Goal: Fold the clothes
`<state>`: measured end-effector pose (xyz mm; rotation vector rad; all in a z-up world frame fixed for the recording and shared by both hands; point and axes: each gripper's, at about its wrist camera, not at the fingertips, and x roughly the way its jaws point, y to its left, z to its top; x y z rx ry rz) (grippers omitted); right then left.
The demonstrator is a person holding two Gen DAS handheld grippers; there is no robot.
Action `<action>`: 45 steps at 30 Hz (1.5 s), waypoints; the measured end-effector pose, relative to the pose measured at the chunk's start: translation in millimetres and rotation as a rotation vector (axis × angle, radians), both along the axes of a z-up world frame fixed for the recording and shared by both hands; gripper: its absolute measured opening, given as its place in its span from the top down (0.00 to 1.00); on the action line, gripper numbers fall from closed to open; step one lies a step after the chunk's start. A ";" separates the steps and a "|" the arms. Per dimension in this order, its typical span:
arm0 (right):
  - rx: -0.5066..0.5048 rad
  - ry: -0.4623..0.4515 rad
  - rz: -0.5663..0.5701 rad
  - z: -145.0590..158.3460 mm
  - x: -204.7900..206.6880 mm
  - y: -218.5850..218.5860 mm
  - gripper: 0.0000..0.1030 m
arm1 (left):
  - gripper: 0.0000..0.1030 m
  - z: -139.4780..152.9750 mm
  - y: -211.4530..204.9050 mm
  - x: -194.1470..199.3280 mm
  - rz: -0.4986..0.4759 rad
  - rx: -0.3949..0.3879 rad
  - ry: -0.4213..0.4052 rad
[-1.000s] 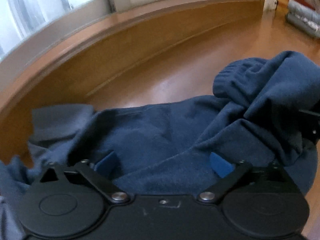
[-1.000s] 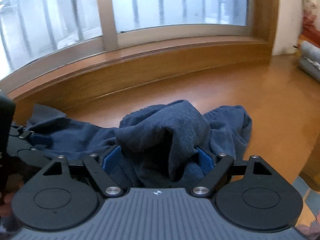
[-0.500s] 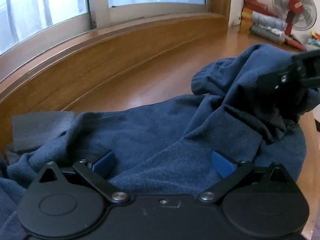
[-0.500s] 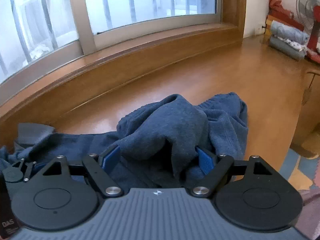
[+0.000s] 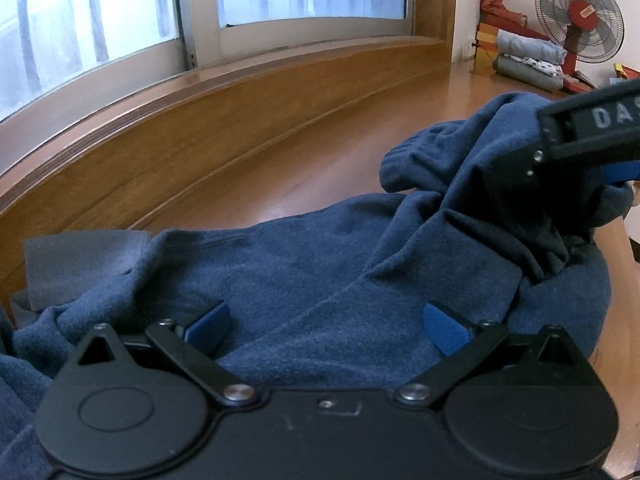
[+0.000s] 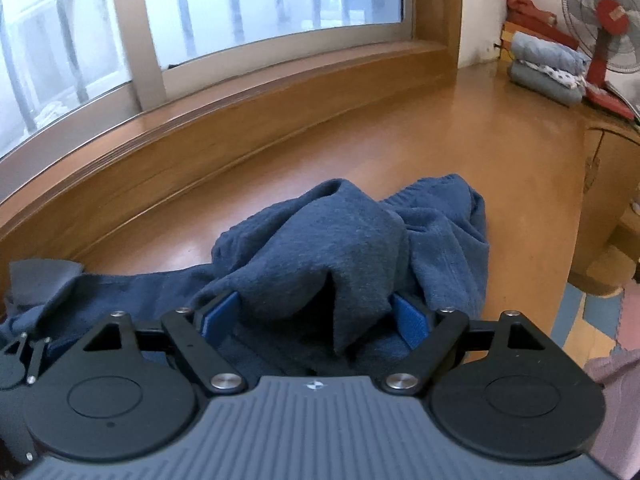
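A dark blue sweatshirt [image 5: 304, 264] lies spread on a wooden floor below a window. My left gripper [image 5: 326, 326] is at its near edge, its blue pads [image 5: 208, 320] wide apart, open, with flat cloth lying between them. My right gripper [image 6: 316, 318] has a thick bunch of the sweatshirt [image 6: 320, 248] pressed between its pads [image 6: 412, 326] and holds it raised. In the left wrist view the right gripper [image 5: 580, 136] comes in from the right, with cloth hanging from it. A ribbed cuff or hem [image 6: 432, 188] lies beyond the bunch.
A wooden sill and skirting [image 5: 224, 148] curve along the far side below the window. Folded clothes [image 6: 548, 68] and a red standing fan [image 6: 608, 12] are at the far right. A wooden cabinet [image 6: 608, 200] and a patterned mat [image 6: 580, 320] are to the right. Bare floor [image 6: 440, 128] lies ahead.
Both views have swung right, bringing the fan and folded clothes into sight. The right gripper has come closer to the left one, carrying its bunch of cloth. The jaw openings look unchanged.
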<state>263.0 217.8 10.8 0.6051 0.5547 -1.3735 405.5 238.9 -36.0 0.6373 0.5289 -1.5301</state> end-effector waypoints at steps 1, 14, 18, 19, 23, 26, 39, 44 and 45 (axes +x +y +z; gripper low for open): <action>-0.002 0.003 -0.010 -0.3 2.0 -0.6 0.18 | 0.00 0.0 0.2 -0.3 0.000 -0.001 -0.001; 0.042 0.023 -0.129 -8.6 18.3 -8.4 0.12 | 0.00 0.0 4.8 1.8 -0.019 -0.020 0.000; 0.041 0.018 -0.119 -6.1 19.9 -5.2 0.12 | 0.00 0.7 5.5 3.9 -0.024 -0.021 0.001; 0.040 0.015 -0.116 -5.4 19.9 -4.2 0.12 | 0.00 0.9 5.3 3.7 -0.024 -0.021 0.001; 0.043 0.014 -0.091 -3.2 20.0 -0.9 0.12 | 0.00 1.2 4.6 3.5 -0.025 -0.021 0.001; 0.044 0.001 -0.085 -1.6 17.2 1.0 0.12 | 0.00 1.2 4.5 3.2 -0.027 -0.021 0.000; 0.055 0.000 -0.047 -0.6 17.2 -0.7 0.12 | 0.00 0.9 6.0 8.1 -0.049 -0.021 0.000; 0.054 0.008 -0.038 -1.8 19.0 -0.3 0.11 | 0.00 0.7 6.1 8.1 -0.050 -0.021 0.000; 0.052 0.009 -0.036 -2.4 19.0 0.3 0.11 | 0.00 0.7 6.1 8.1 -0.050 -0.021 0.000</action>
